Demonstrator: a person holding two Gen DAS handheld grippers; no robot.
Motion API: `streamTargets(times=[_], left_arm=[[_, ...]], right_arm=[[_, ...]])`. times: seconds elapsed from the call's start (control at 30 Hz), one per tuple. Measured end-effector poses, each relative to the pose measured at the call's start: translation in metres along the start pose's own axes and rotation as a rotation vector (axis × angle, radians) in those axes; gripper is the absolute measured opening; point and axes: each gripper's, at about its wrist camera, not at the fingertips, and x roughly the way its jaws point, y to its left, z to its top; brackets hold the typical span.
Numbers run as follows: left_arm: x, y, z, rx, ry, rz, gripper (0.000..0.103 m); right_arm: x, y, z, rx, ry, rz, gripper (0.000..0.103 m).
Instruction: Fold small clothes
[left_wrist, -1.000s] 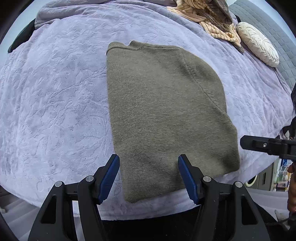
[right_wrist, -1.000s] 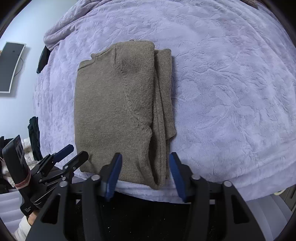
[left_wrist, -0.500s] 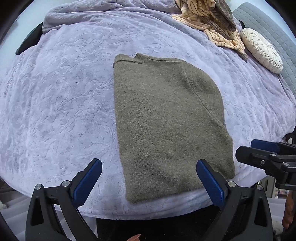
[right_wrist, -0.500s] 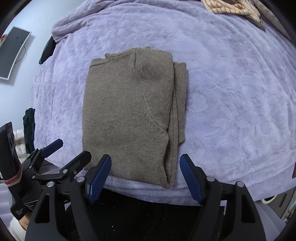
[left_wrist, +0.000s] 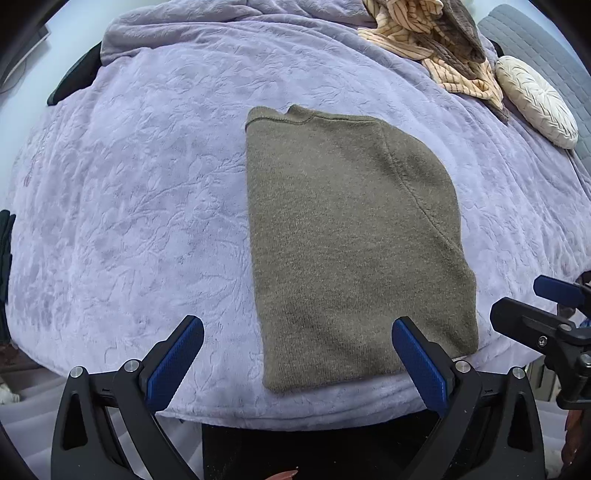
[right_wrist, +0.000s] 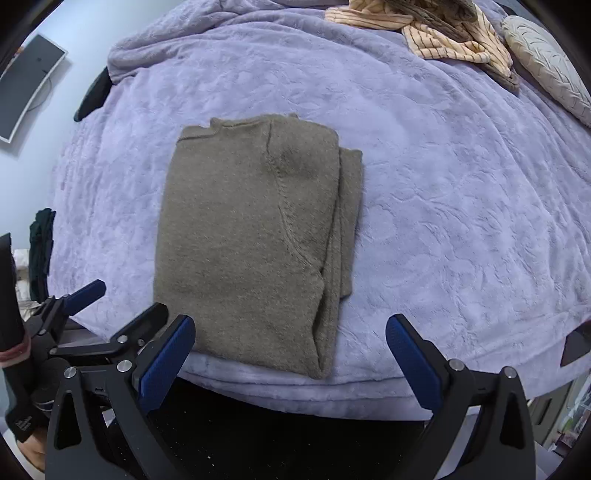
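The bed (left_wrist: 147, 221) with its lilac blanket fills both views, and the sweater (left_wrist: 354, 251) lies on it close to the near edge, already folded lengthwise into a tall rectangle with the neckline at the far end. From the right wrist view the sweater (right_wrist: 243, 243) shows its tucked layers stacked along its right side, a bit uneven near the bottom corner. Way past the sweater, toward the head of the bed, there's a pile of striped clothes (left_wrist: 432, 44) and beside that a round cream pillow (left_wrist: 535, 99).

The step in hand looks like the crosswise fold, bottom hem up toward the neckline. To do it well, each tool probably wants to pinch one near corner and catch every layer, especially on the sweater's right side where the tucked sleeve layers could slip out. Then both lift together and lay the hem evenly at the collar, so it doesn't skew.

The left tool (left_wrist: 297, 360) hovers just off the near edge of the bed, level, pointing along the sweater's length, jaws spread wide and holding nothing; the sweater's near left corner sits between its fingers in the view. The right tool (right_wrist: 290, 356) is posed the same way at the sweater's near right corner, also spread wide and empty. Neither seems to touch the fabric yet.
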Motion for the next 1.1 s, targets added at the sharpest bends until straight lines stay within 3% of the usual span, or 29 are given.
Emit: streamTargets(times=[0.4,1.1], left_arm=[[-0.002,0.004,-0.004,-0.009,0.024,0.057,0.102],[0.003,0.009,-0.004,-0.034,0.047,0.068,0.102]], right_arm=[[0.005,-0.009,-0.006,0.075,0.035,-0.037,0.103],[0.006,-0.009,-0.004,0.076,0.050,-0.055,0.103]])
